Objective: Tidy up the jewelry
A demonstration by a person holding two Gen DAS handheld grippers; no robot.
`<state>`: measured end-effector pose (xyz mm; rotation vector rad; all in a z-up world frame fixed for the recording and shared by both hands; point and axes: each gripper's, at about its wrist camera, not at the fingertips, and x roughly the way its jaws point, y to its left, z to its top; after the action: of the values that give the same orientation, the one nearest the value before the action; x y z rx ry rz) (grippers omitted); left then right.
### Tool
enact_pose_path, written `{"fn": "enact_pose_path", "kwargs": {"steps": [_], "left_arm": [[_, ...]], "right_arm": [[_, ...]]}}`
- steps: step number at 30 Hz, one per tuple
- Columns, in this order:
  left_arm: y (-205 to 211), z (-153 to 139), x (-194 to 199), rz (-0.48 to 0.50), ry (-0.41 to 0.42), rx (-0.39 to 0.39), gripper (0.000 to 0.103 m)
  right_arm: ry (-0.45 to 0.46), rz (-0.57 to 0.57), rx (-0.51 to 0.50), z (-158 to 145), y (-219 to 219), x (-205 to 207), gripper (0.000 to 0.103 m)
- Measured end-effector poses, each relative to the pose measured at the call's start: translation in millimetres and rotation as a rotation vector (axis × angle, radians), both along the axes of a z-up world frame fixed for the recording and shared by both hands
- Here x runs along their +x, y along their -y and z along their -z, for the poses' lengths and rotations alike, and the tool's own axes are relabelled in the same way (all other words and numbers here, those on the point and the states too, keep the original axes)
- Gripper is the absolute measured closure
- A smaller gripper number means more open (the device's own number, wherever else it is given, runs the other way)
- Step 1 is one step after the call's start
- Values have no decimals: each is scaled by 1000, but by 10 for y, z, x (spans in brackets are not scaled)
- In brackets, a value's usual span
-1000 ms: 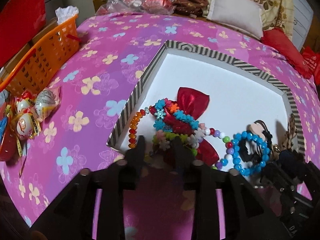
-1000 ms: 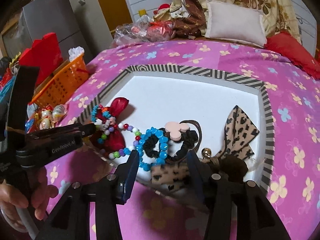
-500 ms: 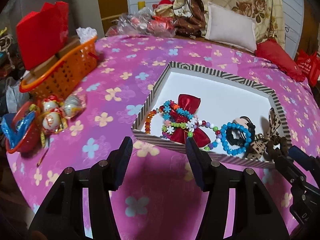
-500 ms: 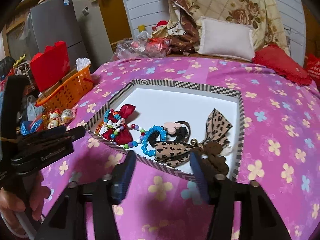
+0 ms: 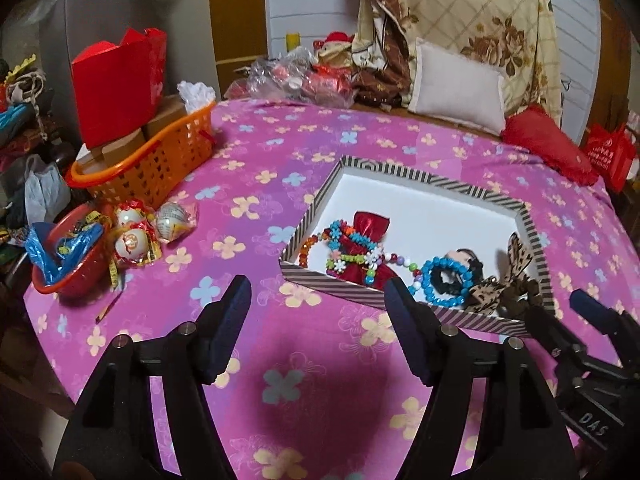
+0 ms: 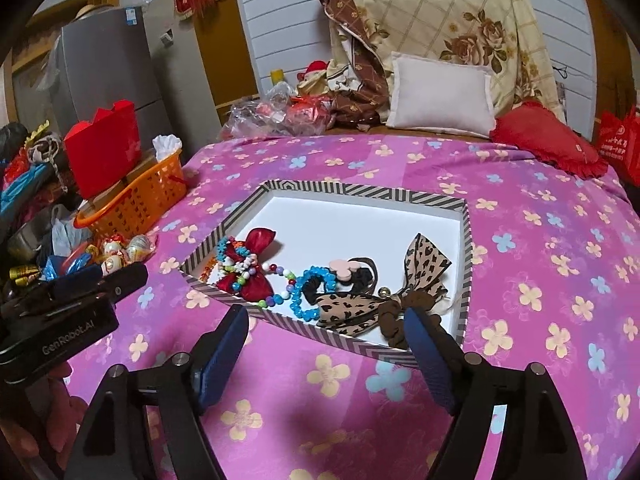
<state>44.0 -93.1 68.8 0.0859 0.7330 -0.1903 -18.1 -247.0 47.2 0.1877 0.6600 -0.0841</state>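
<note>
The jewelry lay heaped along the near side of a striped box with a white floor, on the flowered pink tabletop. At the left sat a red bow wrapped in bead bracelets, then a blue bead bracelet touching a black scrunchie, and at the right a leopard-print bow against the box wall. The far half of the box held nothing but white floor.

Both sets of tongs hung above the tabletop, near the box's front edge and apart from it. The left tongs were spread wide, holding nothing. The right tongs were likewise spread and held nothing.

An orange basket stood well to the left.
</note>
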Motion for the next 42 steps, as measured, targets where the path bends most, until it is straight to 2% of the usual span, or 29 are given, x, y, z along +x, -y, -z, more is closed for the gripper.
{"fn": "enact_pose_path", "kwargs": {"steps": [26, 42], "left_arm": [[-80, -229, -238, -11, 63, 12, 33], [-37, -178, -228, -12, 54, 24, 33]], "right_arm": [[4, 12, -44, -86, -126, -159, 17], [-4, 19, -39, -41, -79, -143, 16]]}}
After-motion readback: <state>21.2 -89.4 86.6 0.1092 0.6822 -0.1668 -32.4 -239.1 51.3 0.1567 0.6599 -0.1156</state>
